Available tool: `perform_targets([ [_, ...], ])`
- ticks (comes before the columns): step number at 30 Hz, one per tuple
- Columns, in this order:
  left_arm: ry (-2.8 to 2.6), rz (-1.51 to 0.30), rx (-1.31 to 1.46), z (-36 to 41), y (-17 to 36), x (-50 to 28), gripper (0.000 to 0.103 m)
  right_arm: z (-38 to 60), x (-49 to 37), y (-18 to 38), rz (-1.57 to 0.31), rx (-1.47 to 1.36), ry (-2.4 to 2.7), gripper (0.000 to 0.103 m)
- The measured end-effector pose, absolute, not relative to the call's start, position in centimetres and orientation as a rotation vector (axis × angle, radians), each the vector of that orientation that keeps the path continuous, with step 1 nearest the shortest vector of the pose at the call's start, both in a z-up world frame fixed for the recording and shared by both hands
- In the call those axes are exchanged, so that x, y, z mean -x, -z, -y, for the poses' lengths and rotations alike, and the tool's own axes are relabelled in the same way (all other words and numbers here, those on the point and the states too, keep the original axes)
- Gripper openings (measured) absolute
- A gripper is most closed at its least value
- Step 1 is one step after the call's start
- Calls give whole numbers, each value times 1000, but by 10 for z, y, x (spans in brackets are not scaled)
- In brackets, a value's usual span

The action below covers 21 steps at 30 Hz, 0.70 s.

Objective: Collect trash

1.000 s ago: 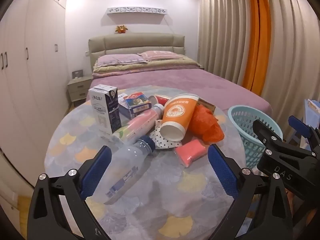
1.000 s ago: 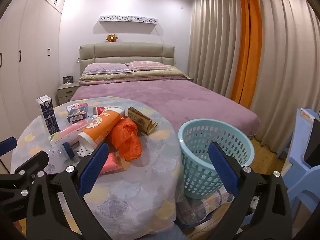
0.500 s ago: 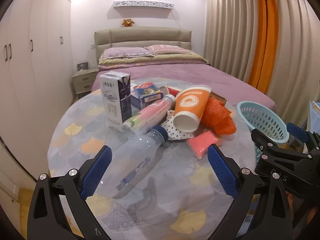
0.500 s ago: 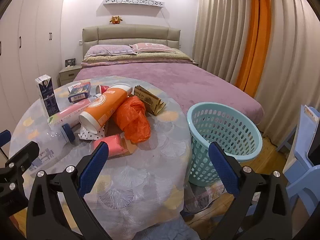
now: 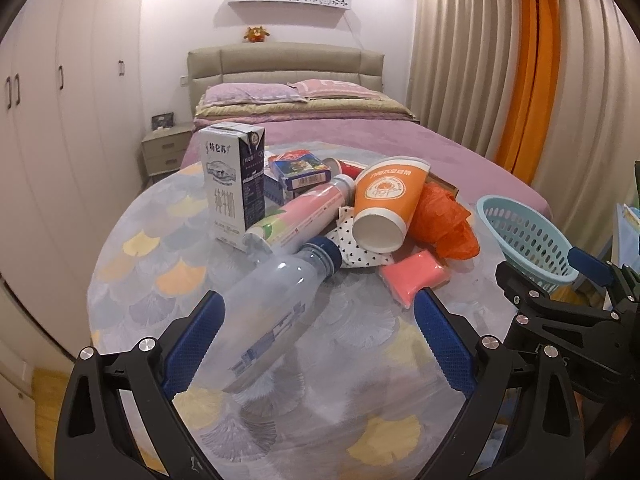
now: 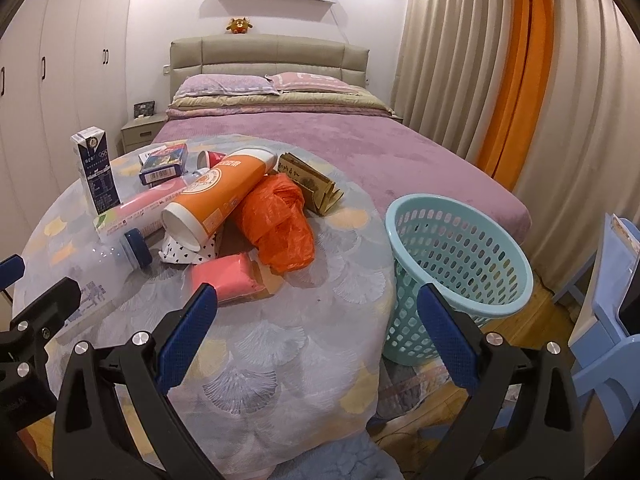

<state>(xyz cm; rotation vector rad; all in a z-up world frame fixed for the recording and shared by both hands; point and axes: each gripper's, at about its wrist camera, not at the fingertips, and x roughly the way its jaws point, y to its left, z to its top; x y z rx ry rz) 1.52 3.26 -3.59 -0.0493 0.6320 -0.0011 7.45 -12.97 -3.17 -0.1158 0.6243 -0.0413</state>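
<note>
Trash lies piled on a round table (image 5: 360, 360): a clear plastic bottle (image 5: 276, 312) on its side, an upright milk carton (image 5: 234, 188), a pink tube (image 5: 304, 212), an orange paper cup (image 5: 386, 204), an orange plastic bag (image 5: 444, 220), a pink packet (image 5: 412, 276) and a blue box (image 5: 300, 172). My left gripper (image 5: 320, 344) is open, just in front of the bottle. My right gripper (image 6: 318, 332) is open and empty above the table's near edge; the pink packet (image 6: 226, 280) lies by its left finger. A teal basket (image 6: 452, 264) stands right of the table.
A bed (image 6: 320, 136) with a purple cover is behind the table. Wardrobes (image 5: 48, 120) line the left wall, curtains (image 6: 520, 80) the right. A nightstand (image 5: 166, 150) stands by the bed. A blue chair (image 6: 600, 320) is at the far right. A folded brown paper (image 6: 312, 182) lies on the table.
Both grippers have moved forward and nearer the table; the trash looks larger and closer. Both jaws stay open. Nothing on the table has moved.
</note>
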Motion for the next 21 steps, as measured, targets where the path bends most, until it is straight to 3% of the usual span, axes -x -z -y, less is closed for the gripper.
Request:
perform_targets([
  [21,16,-646,76,-40,41,-15,92,120,-75,35,-636,142,30,95],
])
